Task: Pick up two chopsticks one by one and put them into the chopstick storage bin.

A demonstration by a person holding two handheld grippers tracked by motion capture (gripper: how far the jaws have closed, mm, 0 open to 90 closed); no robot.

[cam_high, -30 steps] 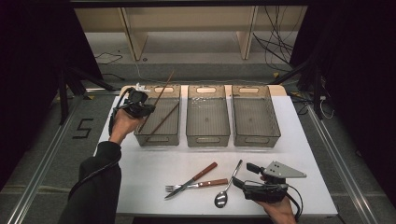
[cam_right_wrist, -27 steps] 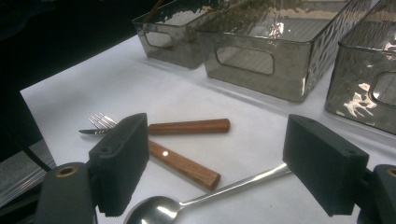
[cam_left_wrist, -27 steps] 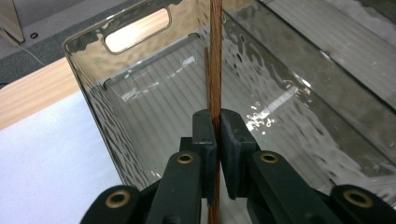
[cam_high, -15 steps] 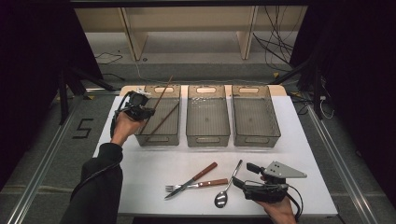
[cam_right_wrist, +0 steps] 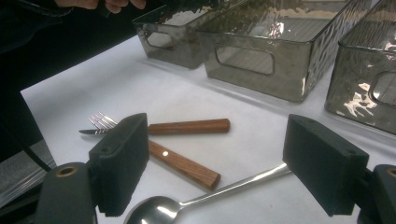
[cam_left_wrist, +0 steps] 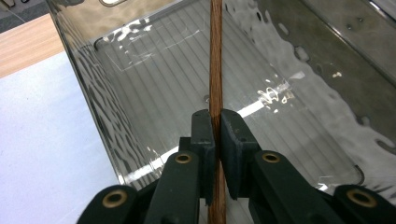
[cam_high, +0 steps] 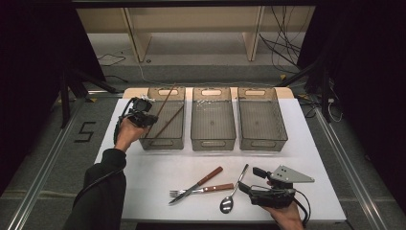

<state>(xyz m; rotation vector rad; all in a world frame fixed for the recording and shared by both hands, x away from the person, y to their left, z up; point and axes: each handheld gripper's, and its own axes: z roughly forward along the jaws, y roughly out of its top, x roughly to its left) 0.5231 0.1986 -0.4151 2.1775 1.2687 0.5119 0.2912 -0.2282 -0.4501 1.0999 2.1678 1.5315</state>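
My left gripper (cam_high: 143,115) (cam_left_wrist: 217,128) hovers at the left rim of the left grey bin (cam_high: 163,143) (cam_left_wrist: 88,88), shut on a brown chopstick (cam_high: 165,98) (cam_left_wrist: 215,56) that slants across the bin's far end. A second chopstick (cam_high: 170,122) leans inside the same bin. Near the table's front edge my right gripper (cam_high: 250,180) (cam_right_wrist: 219,154) rests open, just right of a spoon (cam_high: 233,191) (cam_right_wrist: 196,201). Left of the spoon a wooden-handled knife (cam_high: 198,183) (cam_right_wrist: 187,127) and fork (cam_high: 210,189) (cam_right_wrist: 184,166) lie crossed.
Two more grey bins, middle (cam_high: 213,143) (cam_right_wrist: 261,81) and right (cam_high: 262,143) (cam_right_wrist: 359,93), stand in a row with the left one across the back of the white table (cam_high: 143,167). Cables lie on the floor beyond.
My left gripper has sunk slightly with the chopstick, whose far end now sits lower over the bin. The right gripper and the cutlery have not moved.
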